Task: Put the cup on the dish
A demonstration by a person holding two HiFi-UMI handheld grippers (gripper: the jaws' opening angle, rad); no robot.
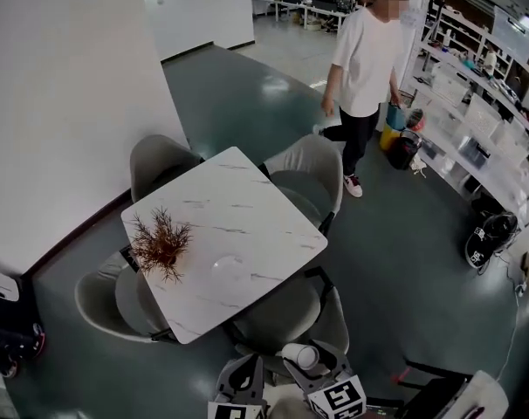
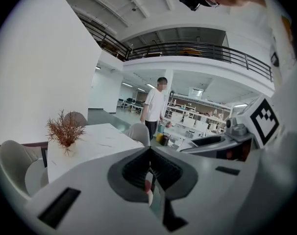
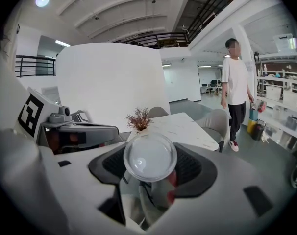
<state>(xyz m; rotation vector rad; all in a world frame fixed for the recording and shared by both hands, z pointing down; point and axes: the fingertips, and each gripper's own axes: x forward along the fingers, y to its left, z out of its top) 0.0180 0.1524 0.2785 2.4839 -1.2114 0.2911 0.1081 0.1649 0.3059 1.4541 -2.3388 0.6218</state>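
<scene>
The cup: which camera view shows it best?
The right gripper view: the clear cup sits large between the jaws of the right hand-held gripper, one round end toward the camera. The head view shows it only small, near the bottom edge. The left gripper view does not show it clearly.

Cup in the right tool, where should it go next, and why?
Probably carry the cup forward over the marble table, toward the clear dish. The right tool is shut on the cup, yet both are short of the table's near edge, and the dish lies empty beside the dried plant.
</scene>
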